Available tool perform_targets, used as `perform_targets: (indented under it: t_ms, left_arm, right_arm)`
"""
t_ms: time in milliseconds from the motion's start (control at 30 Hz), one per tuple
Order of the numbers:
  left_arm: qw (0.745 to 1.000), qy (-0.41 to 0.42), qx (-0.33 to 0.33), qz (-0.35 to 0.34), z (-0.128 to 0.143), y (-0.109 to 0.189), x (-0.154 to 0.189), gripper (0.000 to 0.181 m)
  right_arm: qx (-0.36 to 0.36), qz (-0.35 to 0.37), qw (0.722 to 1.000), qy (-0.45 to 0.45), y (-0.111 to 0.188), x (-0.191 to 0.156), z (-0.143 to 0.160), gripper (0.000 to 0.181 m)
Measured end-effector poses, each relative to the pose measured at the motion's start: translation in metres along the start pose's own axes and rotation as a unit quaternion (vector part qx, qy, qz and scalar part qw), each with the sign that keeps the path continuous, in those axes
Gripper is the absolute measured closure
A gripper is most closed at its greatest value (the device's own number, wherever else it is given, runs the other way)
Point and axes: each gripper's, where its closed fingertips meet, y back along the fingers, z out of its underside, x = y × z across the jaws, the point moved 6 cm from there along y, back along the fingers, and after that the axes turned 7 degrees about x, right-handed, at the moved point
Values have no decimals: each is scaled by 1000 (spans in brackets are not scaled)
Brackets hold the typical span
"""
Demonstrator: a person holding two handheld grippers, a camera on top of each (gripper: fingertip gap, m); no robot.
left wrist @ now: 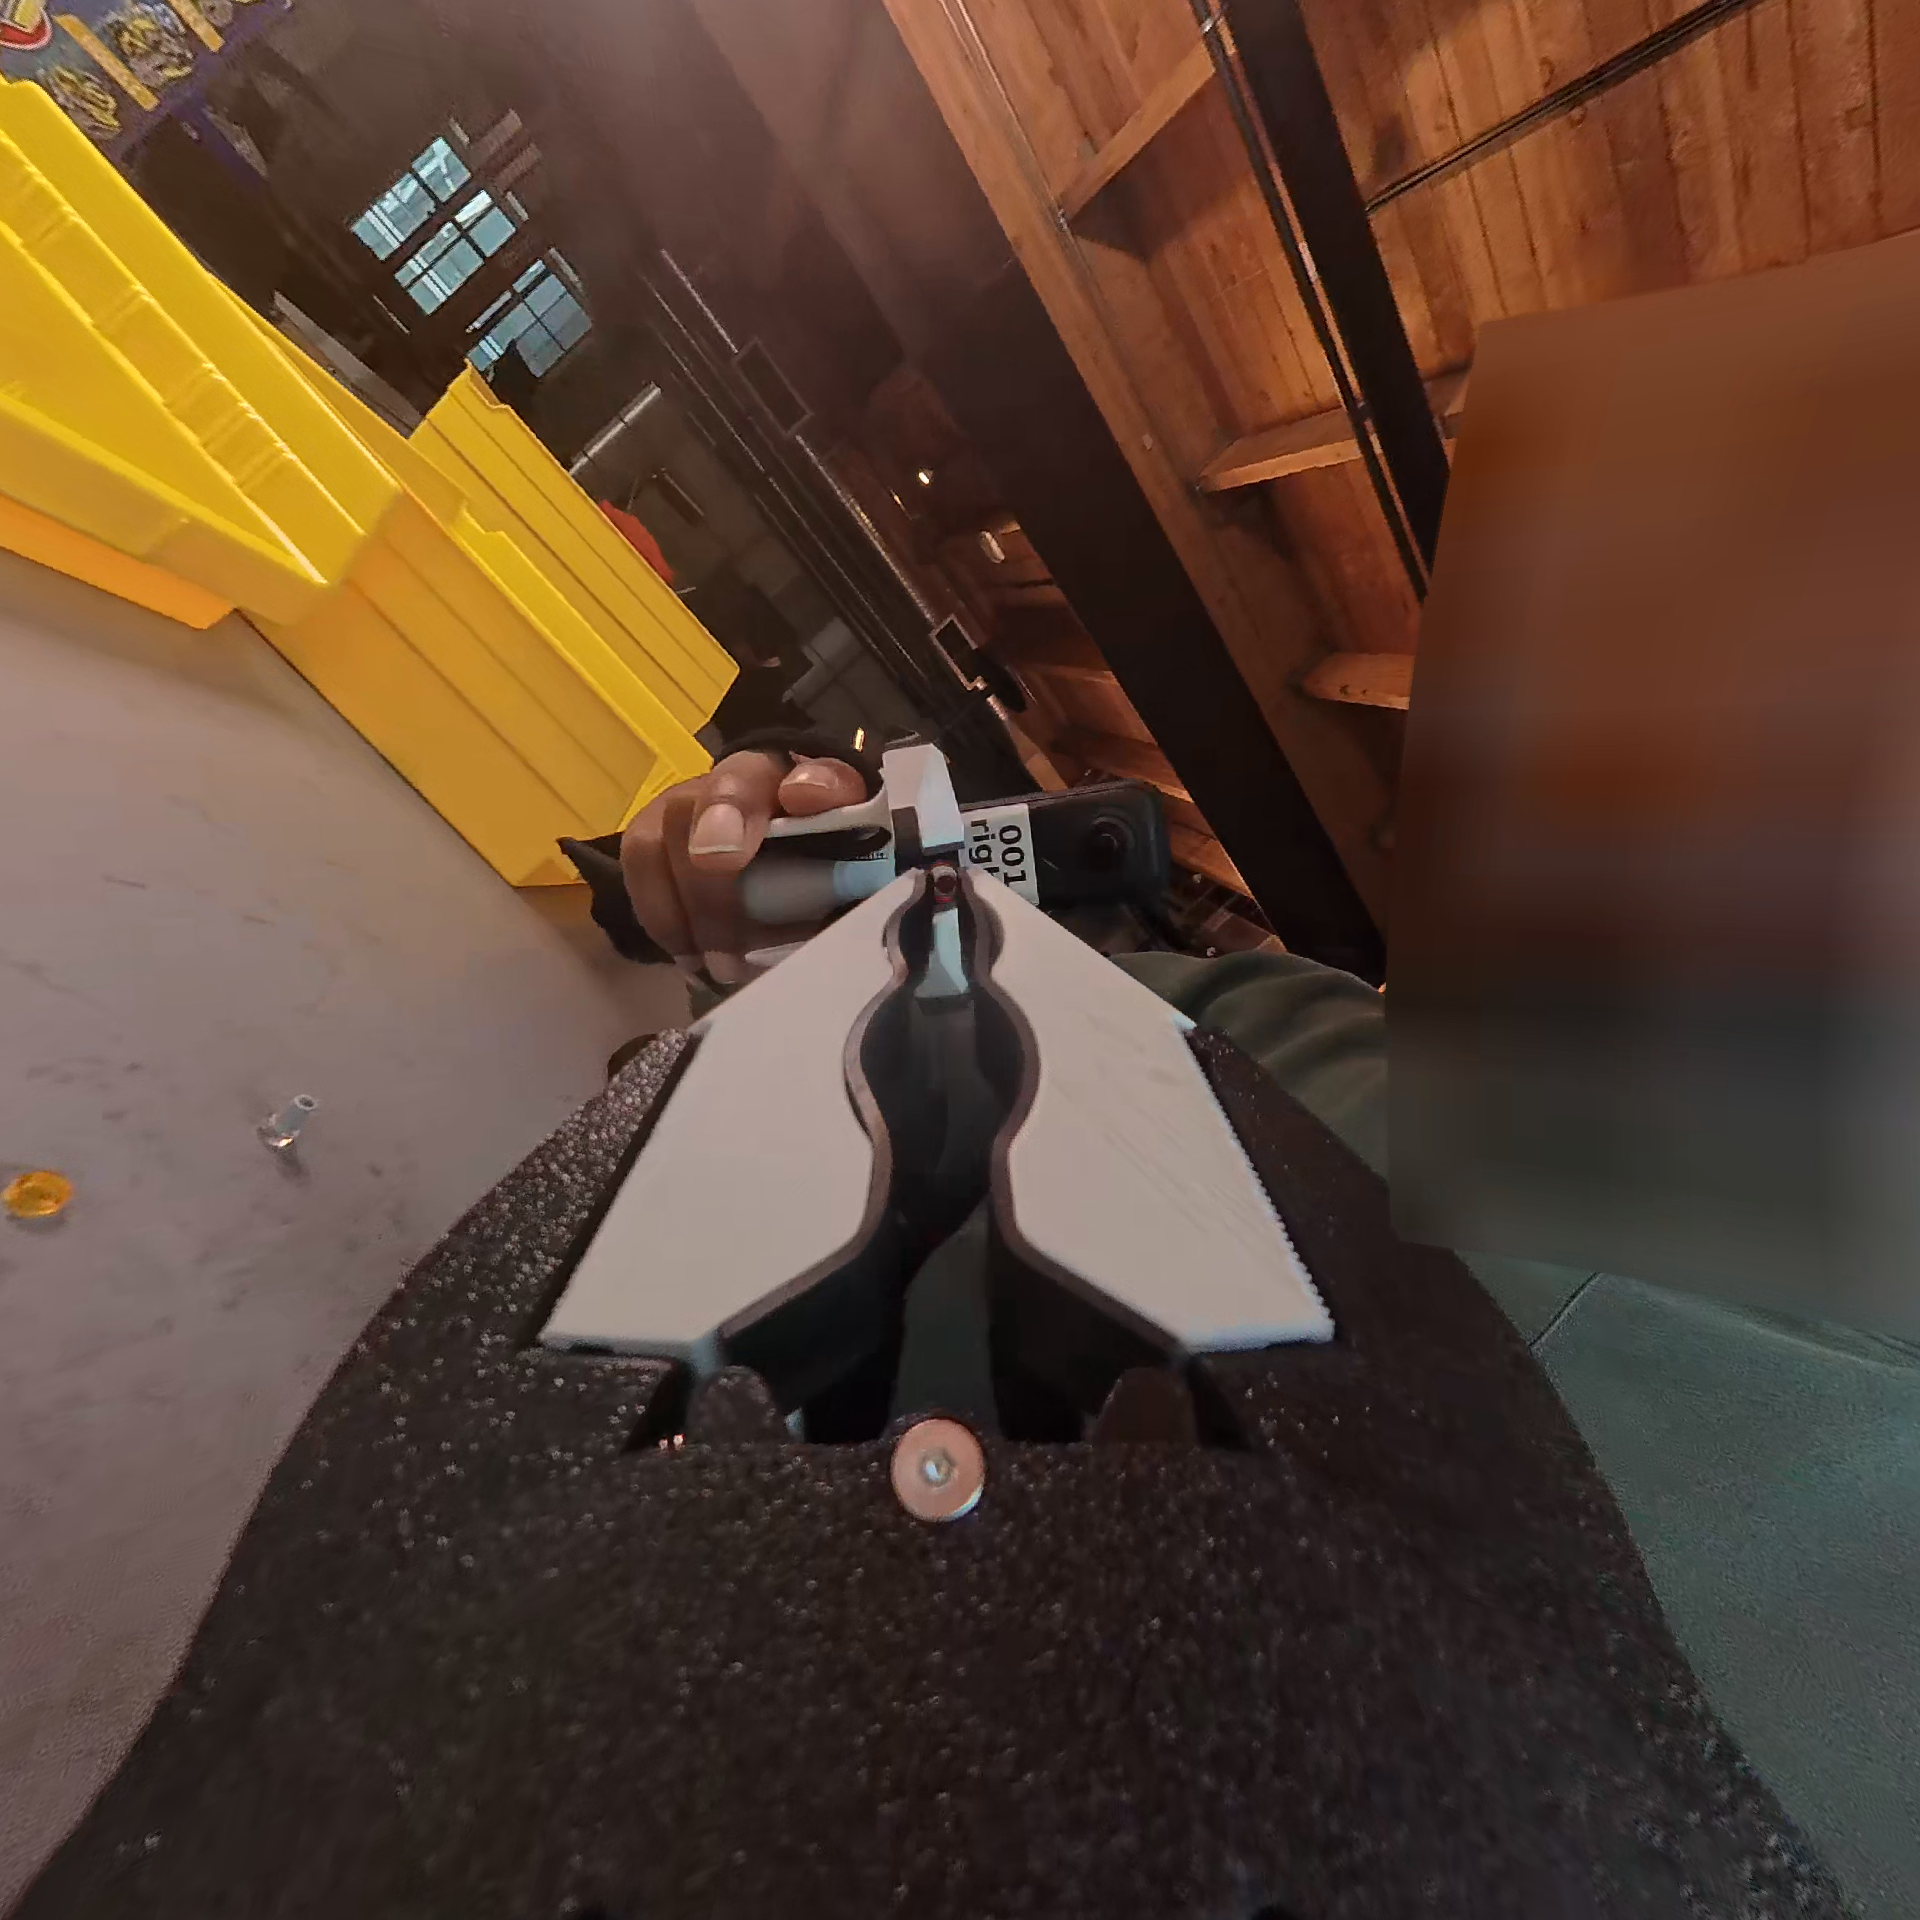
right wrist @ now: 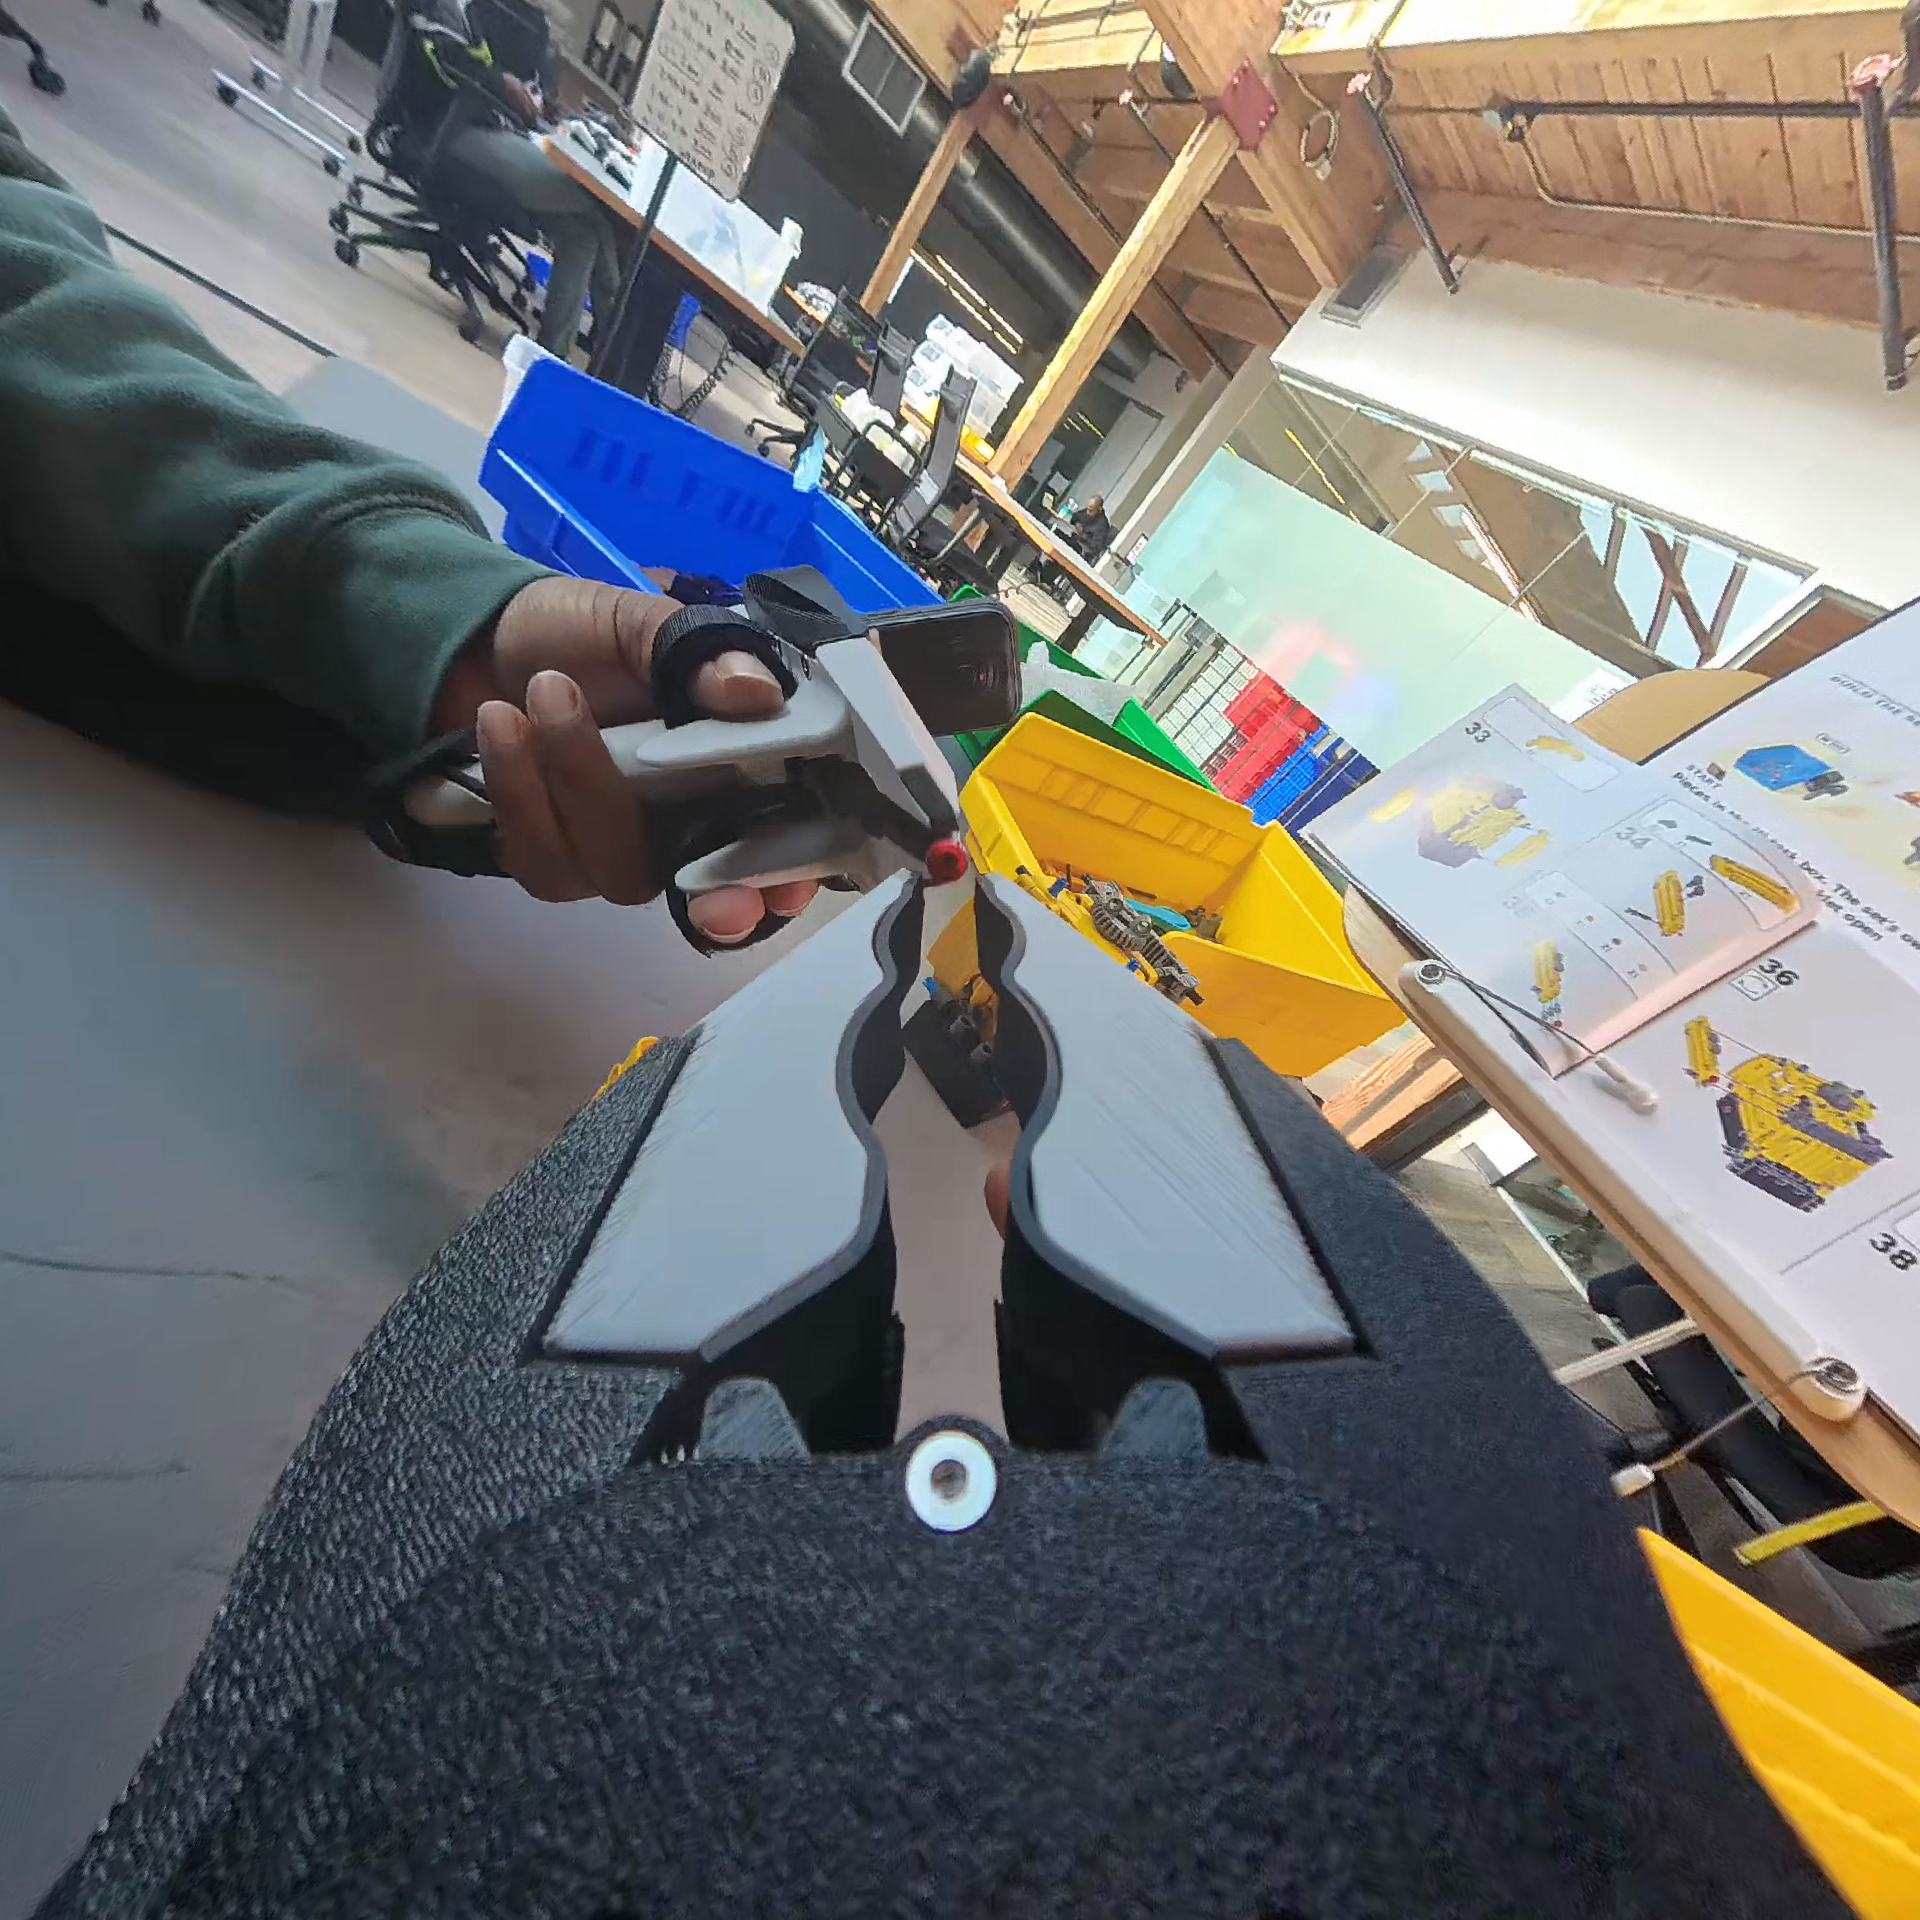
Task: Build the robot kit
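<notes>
Hand-held gripper tips meet in mid-air above the grey desk (left wrist: 208,883): the left hand-held gripper (left wrist: 940,896) and the right hand-held gripper (right wrist: 948,883) face each other nose to nose, and a small red piece (right wrist: 947,860) sits right where the two sets of tips come together. Both pairs of fingers are drawn nearly together at the tips; which one truly pinches the red piece I cannot tell, though the meeting looks like a hand-over or a joining.

Each hand (right wrist: 582,769) grips its scissor-like handles with fingers through black loops, wrists raised off the desk, green sleeve (right wrist: 208,520) resting low.

Behind the tips, a yellow bin (right wrist: 1174,862) of small building parts stands far right, beside a blue bin (right wrist: 665,499). An instruction booklet (right wrist: 1621,935) leans on a stand at right. Stacked yellow bins (left wrist: 312,520) sit far left, with a small clear piece (left wrist: 283,1122) and an orange stud (left wrist: 34,1195) near them.
</notes>
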Motion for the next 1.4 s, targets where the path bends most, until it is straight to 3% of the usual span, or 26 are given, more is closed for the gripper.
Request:
perform_targets:
  t_ms: [633, 700, 767, 900, 1033, 1233, 1400]
  left_arm:
    - [1000, 17, -7, 13, 4, -3, 1, 178]
    - [1000, -11, -18, -10, 2, -1, 0, 176]
    - [993, -94, -50, -59, -4, 6, 0, 164]
    - [949, -248, -154, -122, 9, 19, 6, 158]
    - [912, -305, -235, -139, 44, 20, -6, 157]
    - [875, -375, -255, -169, 50, 15, -11, 164]
    - [860, -399, -269, -169, 56, 14, -11, 169]
  right_arm:
    - [10, -21, 999, -23, 1, -1, -6, 174]
    - [-10, -36, 999, -39, 0, 2, -6, 174]
    - [-57, -78, 993, -68, -1, 6, -4, 174]
    - [-198, -205, 949, -135, -1, 11, 0, 174]
    - [-296, -295, 895, -156, -11, 3, 0, 174]
    - [-384, -361, 839, -139, -26, -14, 1, 174]
    - [-414, -376, 819, -125, -30, -22, -1, 174]
